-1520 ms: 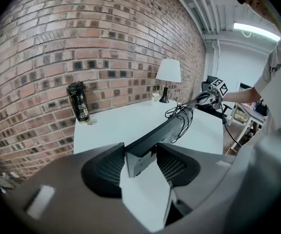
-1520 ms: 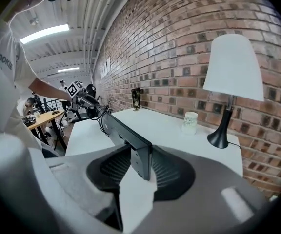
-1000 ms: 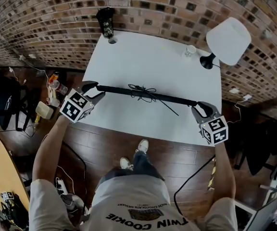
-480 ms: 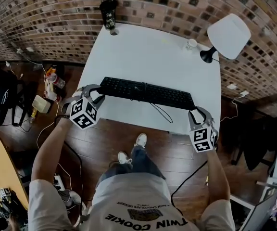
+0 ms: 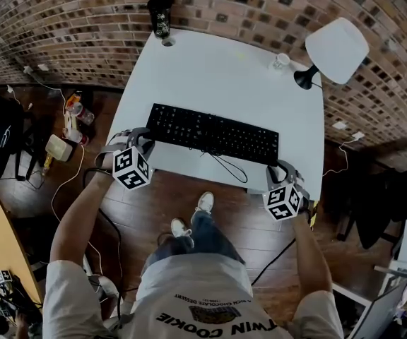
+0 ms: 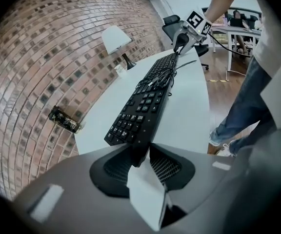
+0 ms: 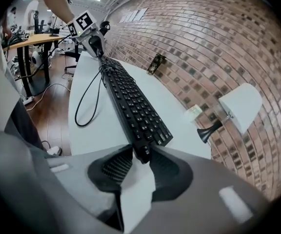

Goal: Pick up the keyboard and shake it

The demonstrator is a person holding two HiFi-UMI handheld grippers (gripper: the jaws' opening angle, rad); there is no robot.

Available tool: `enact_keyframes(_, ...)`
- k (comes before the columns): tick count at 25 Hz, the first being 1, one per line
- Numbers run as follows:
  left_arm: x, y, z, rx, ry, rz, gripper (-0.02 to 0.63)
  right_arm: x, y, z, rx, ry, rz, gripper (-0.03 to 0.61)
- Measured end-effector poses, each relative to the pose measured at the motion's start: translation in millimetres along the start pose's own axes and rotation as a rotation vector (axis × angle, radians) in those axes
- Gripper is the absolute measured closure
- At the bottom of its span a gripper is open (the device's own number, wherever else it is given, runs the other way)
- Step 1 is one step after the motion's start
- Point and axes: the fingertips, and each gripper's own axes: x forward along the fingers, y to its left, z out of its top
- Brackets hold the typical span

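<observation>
A black keyboard point(image 5: 214, 134) is held over the near half of the white table point(image 5: 217, 69), keys facing up, its cable point(image 5: 229, 168) hanging in a loop below the front edge. My left gripper point(image 5: 141, 137) grips its left end and my right gripper point(image 5: 280, 169) its right end. In the left gripper view the keyboard point(image 6: 140, 113) runs away from the left gripper point(image 6: 139, 156), whose jaws are closing on its end. In the right gripper view the right gripper point(image 7: 141, 156) pinches the keyboard point(image 7: 133, 106) the same way, its jaws also closing.
A white-shaded lamp point(image 5: 334, 48) on a black base stands at the table's far right, a small cup point(image 5: 280, 62) beside it. A dark can point(image 5: 160, 14) stands at the far left corner. The brick wall is behind; wooden floor and the person's legs are below.
The keyboard has turned from edge-on to keys facing up. Both grippers have come nearer the person with it, and the cable now hangs in front.
</observation>
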Motion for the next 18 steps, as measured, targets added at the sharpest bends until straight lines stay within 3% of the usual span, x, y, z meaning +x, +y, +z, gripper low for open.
enact_keyframes(4,-0.8,-1.0,-0.8,-0.025,0.026,-0.024,0.492,-0.6,0.8,-0.3,-0.002,0.016,0.029,0.469)
enact_keyframes(10,-23.0,-1.1,3.2,-0.221,-0.003,-0.020,0.492,-14.6,1.0,2.6,0.072,0.040,0.076,0.469)
enact_keyframes(13,-38.6,-8.6,12.6,-0.323,-0.044,-0.005,0.577,-26.0,7.1,14.1,0.157,0.000,0.100,0.469)
enact_keyframes(18,-58.0,-35.5,42.9,-0.420,-0.116,0.015,0.597,-43.1,23.3,55.8,0.224,-0.098,0.172,0.469)
